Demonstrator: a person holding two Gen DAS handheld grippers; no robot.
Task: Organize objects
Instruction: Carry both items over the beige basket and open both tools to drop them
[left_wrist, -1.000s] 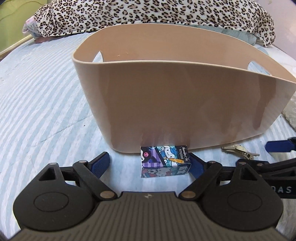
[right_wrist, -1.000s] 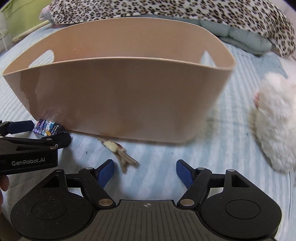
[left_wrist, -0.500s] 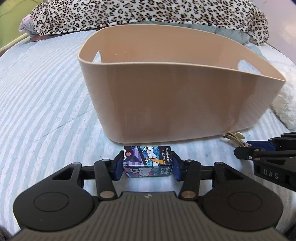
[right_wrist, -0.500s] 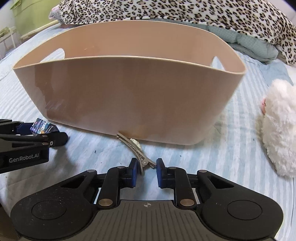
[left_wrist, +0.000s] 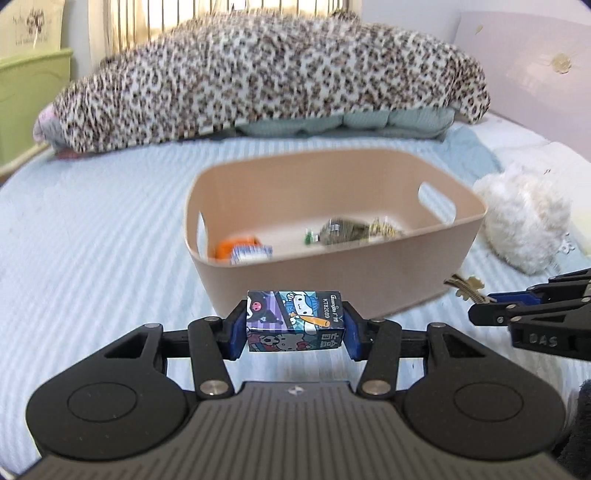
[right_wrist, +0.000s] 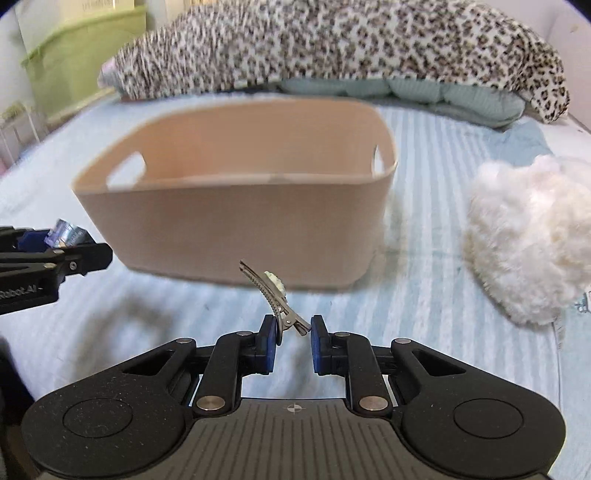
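A beige plastic basket (left_wrist: 388, 291) stands on the striped bed; it also shows in the right wrist view (right_wrist: 236, 229). Inside it lie an orange item (left_wrist: 236, 248) and a dark greenish item (left_wrist: 343, 232). My left gripper (left_wrist: 295, 328) is shut on a small cartoon-printed box (left_wrist: 295, 321), held above the bed in front of the basket. My right gripper (right_wrist: 293, 332) is shut on a metal hair clip (right_wrist: 275, 295) with a pale flower, lifted off the bed. The right gripper (left_wrist: 532, 321) also shows at the right of the left wrist view.
A white fluffy plush (right_wrist: 532, 236) lies right of the basket, also in the left wrist view (left_wrist: 524, 221). A leopard-print blanket (left_wrist: 266, 74) over teal pillows lies behind. A green cabinet (right_wrist: 85, 62) stands at the far left.
Both grippers closed on their objects, then rose. The box and the hair clip left the bed. The basket now looks lower and farther, with its inside in view.
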